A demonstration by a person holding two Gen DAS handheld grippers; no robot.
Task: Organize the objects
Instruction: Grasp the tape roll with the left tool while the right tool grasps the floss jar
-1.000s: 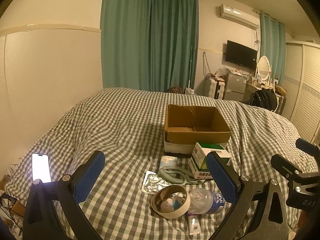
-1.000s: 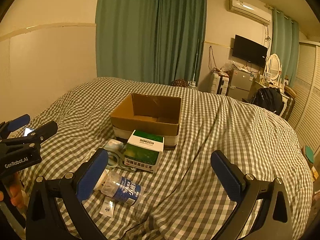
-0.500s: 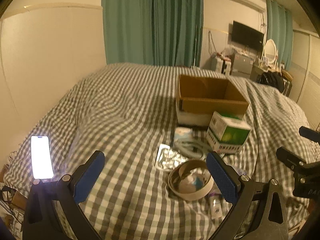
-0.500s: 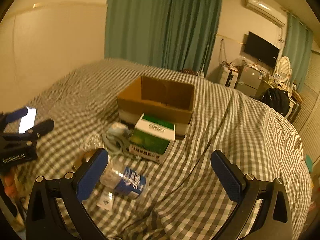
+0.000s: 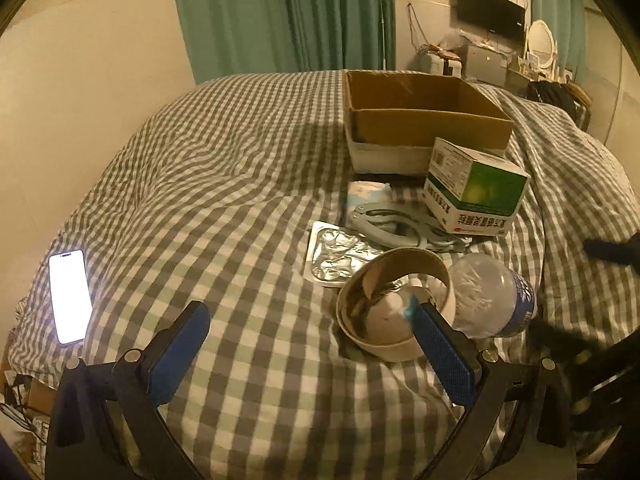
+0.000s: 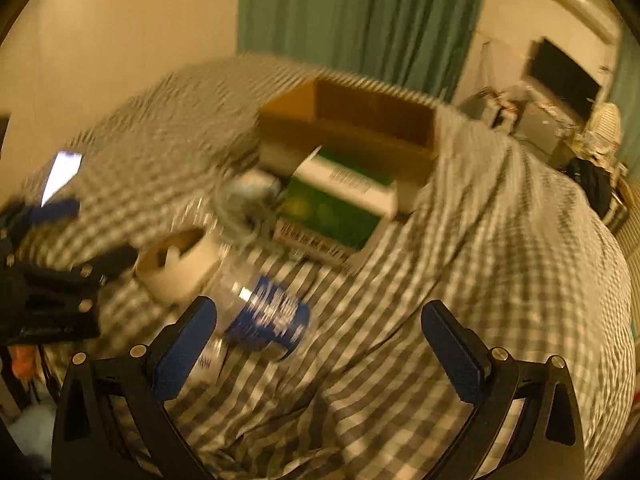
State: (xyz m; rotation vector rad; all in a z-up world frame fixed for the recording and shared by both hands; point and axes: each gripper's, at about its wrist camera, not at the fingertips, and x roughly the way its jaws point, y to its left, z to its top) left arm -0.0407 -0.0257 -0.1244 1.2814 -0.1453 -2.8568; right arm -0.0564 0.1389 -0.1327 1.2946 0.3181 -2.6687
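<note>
An open cardboard box stands on the checked bed. In front of it lie a green-and-white carton, a grey strap, a foil blister pack, a tape roll and a clear bottle with a blue label. My left gripper is open and empty, its right finger just in front of the tape roll. My right gripper is open and empty, just above the bottle. The right wrist view is blurred; the box, carton and tape roll show in it.
A lit phone lies at the bed's left edge. A wall runs along the left, green curtains hang behind the bed. A TV and cluttered furniture stand at the far right. A small white pack lies by the box.
Both grippers have moved forward and down toward the pile of objects. The tape roll and bottle now sit close to the fingers. The right wrist view has become blurred.
</note>
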